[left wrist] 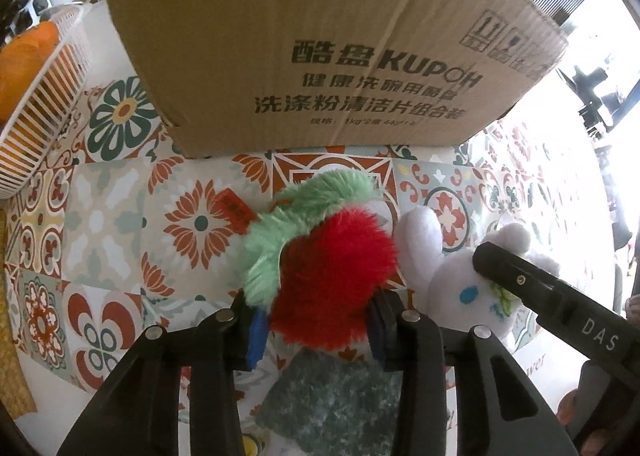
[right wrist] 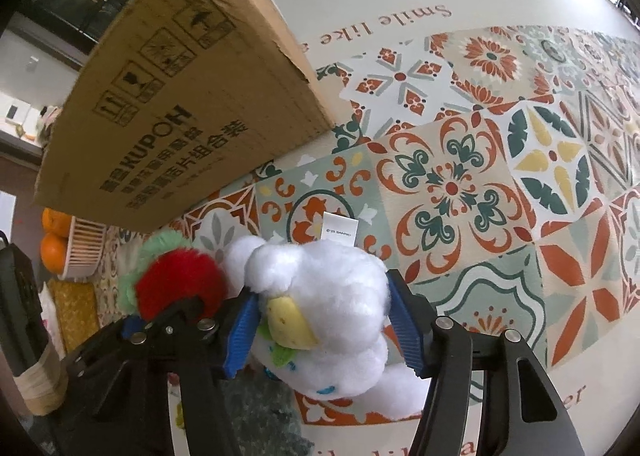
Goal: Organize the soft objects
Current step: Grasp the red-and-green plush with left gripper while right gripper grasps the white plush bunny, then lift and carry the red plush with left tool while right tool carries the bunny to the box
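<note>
A red plush toy with a mint-green fringe lies on the patterned tablecloth. My left gripper points down over it, its blue pads pressing the red fur on both sides. Right beside it lies a white plush toy with a yellow patch and blue stitching. My right gripper straddles the white toy, both blue pads against its sides. In the left wrist view the white plush toy shows with a black finger of the right gripper on it. The red toy touches the white one.
A large cardboard box stands just behind the toys. A white basket with oranges sits at the far left. A dark green fuzzy cloth lies under the grippers. Bare patterned tablecloth stretches to the right.
</note>
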Demonstrator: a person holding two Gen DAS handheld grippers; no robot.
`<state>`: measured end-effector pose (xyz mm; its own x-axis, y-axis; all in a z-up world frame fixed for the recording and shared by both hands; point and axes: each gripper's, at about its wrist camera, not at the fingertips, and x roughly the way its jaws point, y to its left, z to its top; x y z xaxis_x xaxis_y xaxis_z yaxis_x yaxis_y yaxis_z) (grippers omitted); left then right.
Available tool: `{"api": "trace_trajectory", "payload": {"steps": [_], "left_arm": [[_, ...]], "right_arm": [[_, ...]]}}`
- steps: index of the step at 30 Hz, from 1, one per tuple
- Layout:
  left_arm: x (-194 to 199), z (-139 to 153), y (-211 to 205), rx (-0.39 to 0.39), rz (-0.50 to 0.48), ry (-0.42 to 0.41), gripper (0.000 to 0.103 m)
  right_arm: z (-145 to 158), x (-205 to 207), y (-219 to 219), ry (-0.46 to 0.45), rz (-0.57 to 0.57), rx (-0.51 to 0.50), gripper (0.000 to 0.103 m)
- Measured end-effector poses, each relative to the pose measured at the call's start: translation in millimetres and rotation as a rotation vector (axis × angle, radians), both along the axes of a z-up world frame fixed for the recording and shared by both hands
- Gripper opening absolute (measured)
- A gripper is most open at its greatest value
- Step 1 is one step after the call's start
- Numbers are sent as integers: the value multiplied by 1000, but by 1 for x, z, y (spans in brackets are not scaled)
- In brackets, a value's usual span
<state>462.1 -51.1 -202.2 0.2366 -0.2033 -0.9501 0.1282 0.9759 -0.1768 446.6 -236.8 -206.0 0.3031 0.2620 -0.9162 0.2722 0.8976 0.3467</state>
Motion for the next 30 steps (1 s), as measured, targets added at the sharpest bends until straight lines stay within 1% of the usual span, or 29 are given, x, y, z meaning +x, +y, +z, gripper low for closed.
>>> {"api": "trace_trajectory", "payload": {"steps": [4, 8, 12, 20, 30], "left_arm": [[-14, 13, 10, 4, 3, -38, 39], [-19, 35, 14, -2, 8, -70, 39], [-23, 50, 14, 5, 13, -108, 39], [-35, 80, 15, 3, 32, -201, 39], [-44, 120, 18, -20, 48, -299, 39]], "right_arm": [[10, -9, -6, -38, 9, -16, 60], [29, -11, -2, -83, 23, -53, 60], [48, -11, -2, -121, 33, -71, 60], [76, -20, 4, -186, 46, -75, 60], [116, -27, 11, -300, 65, -96, 60]]}}
